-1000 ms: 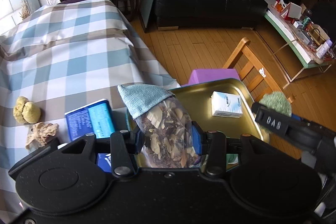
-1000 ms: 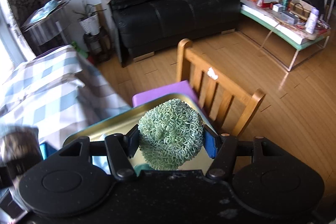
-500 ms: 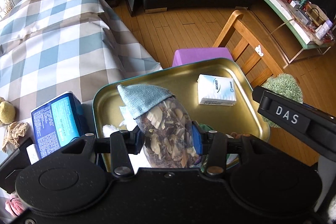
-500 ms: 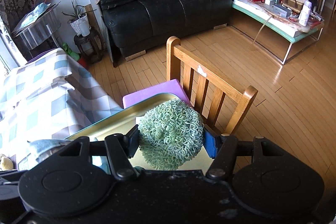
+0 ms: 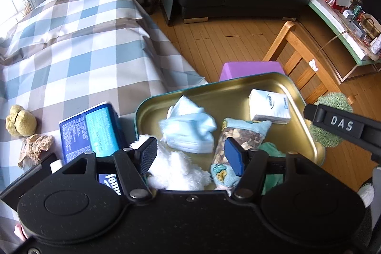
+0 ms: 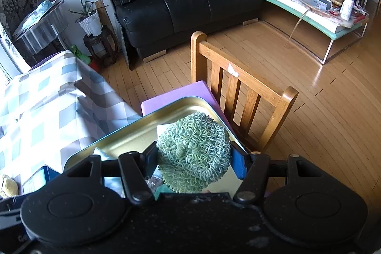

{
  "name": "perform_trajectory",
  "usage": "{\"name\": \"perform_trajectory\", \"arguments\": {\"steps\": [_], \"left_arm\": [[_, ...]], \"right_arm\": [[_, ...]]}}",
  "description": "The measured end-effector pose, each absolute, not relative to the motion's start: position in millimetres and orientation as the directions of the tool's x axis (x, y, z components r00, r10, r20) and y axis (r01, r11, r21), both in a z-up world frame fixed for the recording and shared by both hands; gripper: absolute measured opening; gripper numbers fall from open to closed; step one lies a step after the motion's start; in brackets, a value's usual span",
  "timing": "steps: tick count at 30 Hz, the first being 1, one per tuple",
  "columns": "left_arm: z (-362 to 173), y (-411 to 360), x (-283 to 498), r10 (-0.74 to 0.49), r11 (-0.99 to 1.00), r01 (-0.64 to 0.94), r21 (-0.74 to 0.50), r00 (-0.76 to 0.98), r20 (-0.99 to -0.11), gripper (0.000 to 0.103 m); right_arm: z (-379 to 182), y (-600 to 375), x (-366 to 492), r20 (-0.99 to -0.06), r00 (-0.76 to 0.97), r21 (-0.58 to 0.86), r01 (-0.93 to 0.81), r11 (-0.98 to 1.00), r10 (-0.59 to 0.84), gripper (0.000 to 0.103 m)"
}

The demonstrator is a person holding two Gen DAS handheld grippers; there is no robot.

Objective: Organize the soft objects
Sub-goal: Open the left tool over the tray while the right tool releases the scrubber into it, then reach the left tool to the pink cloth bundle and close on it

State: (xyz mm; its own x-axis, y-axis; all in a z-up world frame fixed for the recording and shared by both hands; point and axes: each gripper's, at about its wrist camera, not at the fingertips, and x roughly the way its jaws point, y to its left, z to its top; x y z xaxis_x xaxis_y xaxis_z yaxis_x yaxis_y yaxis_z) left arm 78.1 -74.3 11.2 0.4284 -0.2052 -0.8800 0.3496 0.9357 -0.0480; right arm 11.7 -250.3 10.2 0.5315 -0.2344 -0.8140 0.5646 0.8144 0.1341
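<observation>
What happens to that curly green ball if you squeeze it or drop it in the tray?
The green ball looks like loose loops of springy mesh, so it probably squashes easily and puffs back. It seems light for its size, being mostly air. Dropped in the tray, it might bounce slightly, but its rough loops would likely stop it rolling far. The right gripper fingers grip it without slipping.

Bed (image 5: 78,44): covered with a checked sheet
On bed: yellow sponge (image 5: 21,120), crumpled brown paper (image 5: 35,148), blue pack (image 5: 91,132)
</observation>
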Motion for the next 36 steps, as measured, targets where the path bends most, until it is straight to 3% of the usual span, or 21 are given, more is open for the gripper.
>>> {"name": "perform_trajectory", "arguments": {"steps": [5,8,36], "left_arm": [[7,-64,77,-0.192,0.943,0.33,-0.048,0.419,-0.887,0.059],[5,-62,76,-0.19,0.942,0.331,-0.047,0.415,-0.89,0.059],[3,-40,64,-0.172,0.948,0.315,-0.042,0.397,-0.902,0.06]], "right_arm": [[9,-251,13,-0.82,0.524,0.138,0.571,0.81,-0.23,0.063],[8,-252,14,-0.823,0.518,0.137,0.578,0.804,-0.232,0.07],[2,-239,13,-0.829,0.51,0.107,0.549,0.829,-0.231,0.07]]}}
